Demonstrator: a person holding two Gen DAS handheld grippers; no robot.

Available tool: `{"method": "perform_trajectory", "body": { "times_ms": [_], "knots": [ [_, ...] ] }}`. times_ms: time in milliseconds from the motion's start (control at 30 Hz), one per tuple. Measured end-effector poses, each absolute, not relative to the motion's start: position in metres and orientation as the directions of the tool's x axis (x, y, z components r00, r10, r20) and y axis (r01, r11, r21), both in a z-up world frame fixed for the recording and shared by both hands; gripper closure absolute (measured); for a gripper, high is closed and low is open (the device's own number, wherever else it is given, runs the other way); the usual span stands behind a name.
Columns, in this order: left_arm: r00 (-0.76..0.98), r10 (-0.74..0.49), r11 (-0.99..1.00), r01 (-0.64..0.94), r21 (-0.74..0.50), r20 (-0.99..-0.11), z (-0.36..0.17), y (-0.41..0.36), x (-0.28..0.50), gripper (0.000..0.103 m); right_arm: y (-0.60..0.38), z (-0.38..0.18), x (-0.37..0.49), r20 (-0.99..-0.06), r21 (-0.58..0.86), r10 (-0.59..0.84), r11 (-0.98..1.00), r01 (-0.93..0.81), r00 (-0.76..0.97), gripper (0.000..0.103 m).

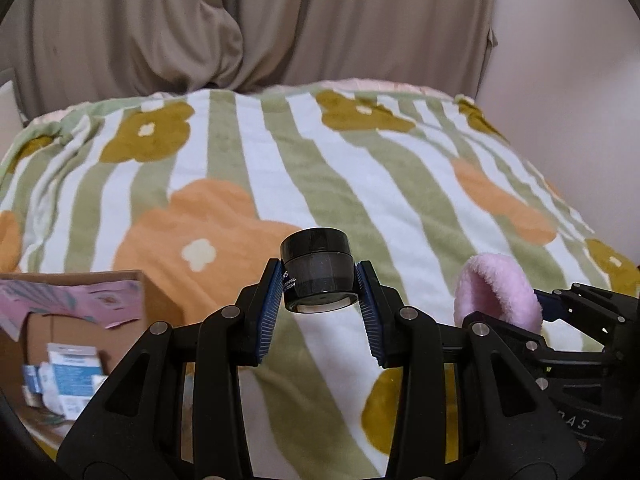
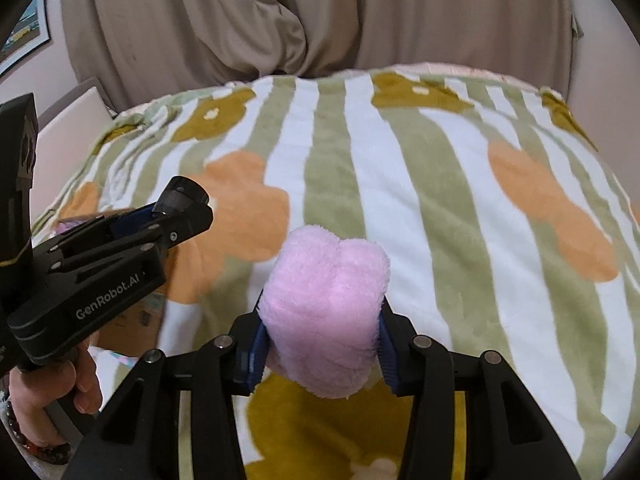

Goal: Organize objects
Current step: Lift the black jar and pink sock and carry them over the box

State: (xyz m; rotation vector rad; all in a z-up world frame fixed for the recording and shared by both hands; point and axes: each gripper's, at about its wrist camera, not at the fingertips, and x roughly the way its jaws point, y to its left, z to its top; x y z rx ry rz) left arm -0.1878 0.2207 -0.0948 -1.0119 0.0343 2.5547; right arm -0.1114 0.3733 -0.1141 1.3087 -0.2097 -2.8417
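Above the striped bed blanket (image 1: pixel 344 184), my left gripper (image 1: pixel 320 288) had its jaws clamped on a small black cream jar (image 1: pixel 318 270); my right gripper (image 2: pixel 320 320) gripped a pink plush puff (image 2: pixel 324 304). Neither had reached the cardboard box (image 1: pixel 80 320), near left; both placements remained.

Open striped blanket (image 1: pixel 280 152) ahead; cardboard box (image 1: pixel 80 320) low left, curtain (image 1: pixel 200 20) behind

Ahead of you a bed (image 1: pixel 320 184) lies under a fleece blanket (image 2: pixel 420 184) striped green and white with orange and olive flowers. Beige curtains (image 1: pixel 240 20) hang behind it, pale pink wall (image 1: pixel 560 40) to your right, a framed picture (image 2: pixel 24 36) at left.
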Motion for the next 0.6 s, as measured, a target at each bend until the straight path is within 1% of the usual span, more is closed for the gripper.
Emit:
{"method": "perform_trajectory", "body": {
  "times_ms": [133,267,433,600],
  "knots": [
    [-0.685,0.338,-0.929,-0.355,-0.110,-0.646,-0.071,0.200,-0.173,0.069,0.360,-0.091,-0.102,-0.735,0.142,-0.082,-0.989,-0.035,-0.673,0.061],
    [-0.710,0.322,-0.938,-0.330,-0.107,-0.626,-0.050,0.169,-0.158,0.069,0.338,-0.073,-0.096,-0.717,0.131,-0.090,-0.991,-0.007,-0.691,0.061],
    [-0.740,0.294,-0.950,-0.298,-0.098,-0.605,-0.034,0.131,-0.145,0.069,0.307,-0.054,-0.095,-0.698,0.132,-0.122,-0.990,0.041,-0.706,0.061],
    [-0.763,0.234,-0.968,-0.238,-0.075,-0.602,-0.027,0.078,-0.135,0.069,0.268,-0.044,-0.101,-0.687,0.134,-0.165,-0.986,0.100,-0.708,0.061]
  ]
}}
